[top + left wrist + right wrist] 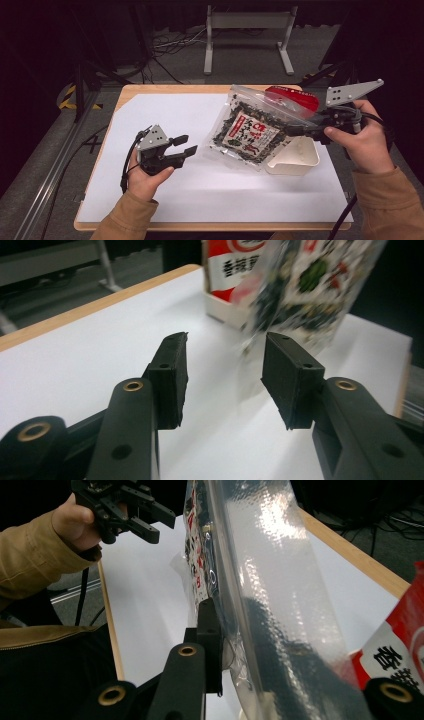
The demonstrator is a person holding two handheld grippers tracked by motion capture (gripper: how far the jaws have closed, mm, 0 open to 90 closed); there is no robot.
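White tabletop (165,200) below: my right gripper (295,131) clamps the seaweed bag (250,131) above the white tray (300,159); my left gripper (184,145) hangs wide, empty.

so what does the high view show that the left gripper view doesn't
High view alone: the right gripper clamped on the clear printed seaweed bag, both tan sleeves, the metal frame behind the table. Left gripper view alone: the left gripper jaws close up, open and holding nothing. Both: the bag, the white plastic tray, the red packet and the white table cover.
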